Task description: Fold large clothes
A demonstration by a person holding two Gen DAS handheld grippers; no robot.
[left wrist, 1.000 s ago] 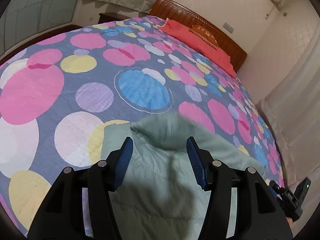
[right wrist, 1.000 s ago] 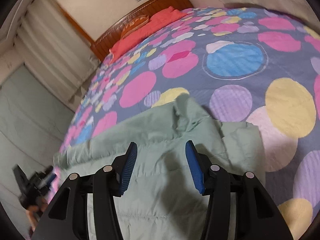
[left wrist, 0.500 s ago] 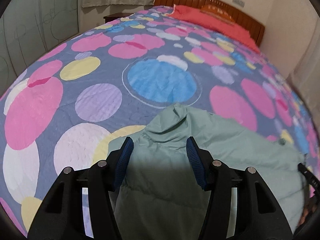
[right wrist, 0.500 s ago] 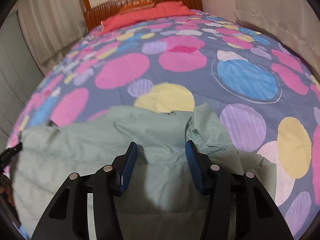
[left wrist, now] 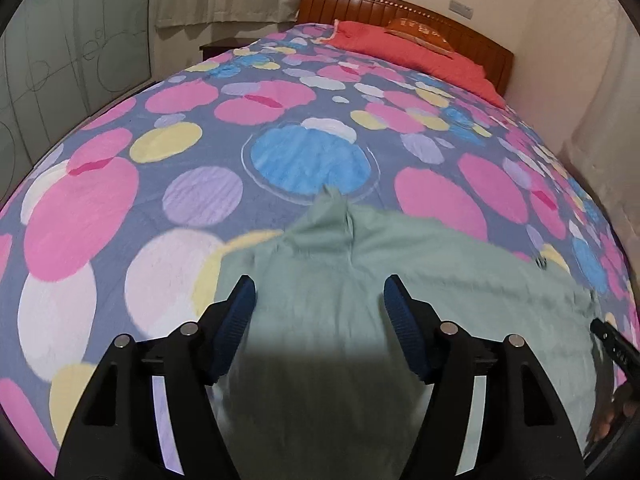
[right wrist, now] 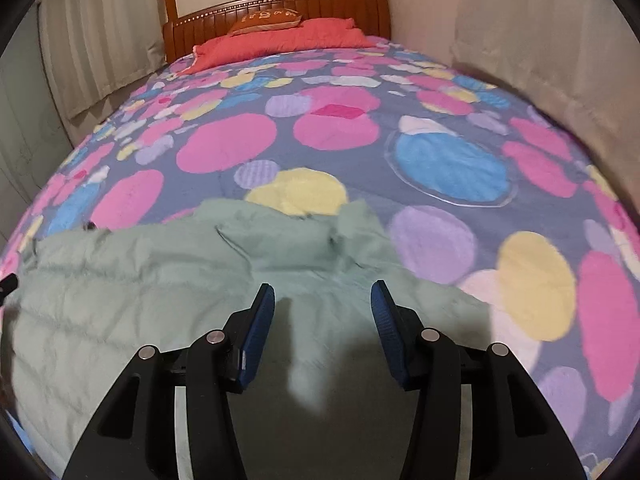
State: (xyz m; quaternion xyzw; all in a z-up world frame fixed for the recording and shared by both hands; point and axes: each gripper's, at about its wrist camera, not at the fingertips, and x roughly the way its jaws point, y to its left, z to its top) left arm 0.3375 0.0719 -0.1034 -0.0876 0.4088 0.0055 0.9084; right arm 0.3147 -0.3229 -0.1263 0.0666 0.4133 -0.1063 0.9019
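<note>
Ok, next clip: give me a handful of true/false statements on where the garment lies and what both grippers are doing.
1. The pale green padded jacket lies on the polka-dot bedspread. True.
2. The left hand-held gripper is shut on the jacket. False: its jaws stand apart, with no fabric pinched.
3. The right hand-held gripper is open above the jacket. True.
4. The red pillows lie beside the jacket. False: they lie at the far end, by the wooden headboard.
5. The jacket is folded into a neat square. False: it is spread out and rumpled.
</note>
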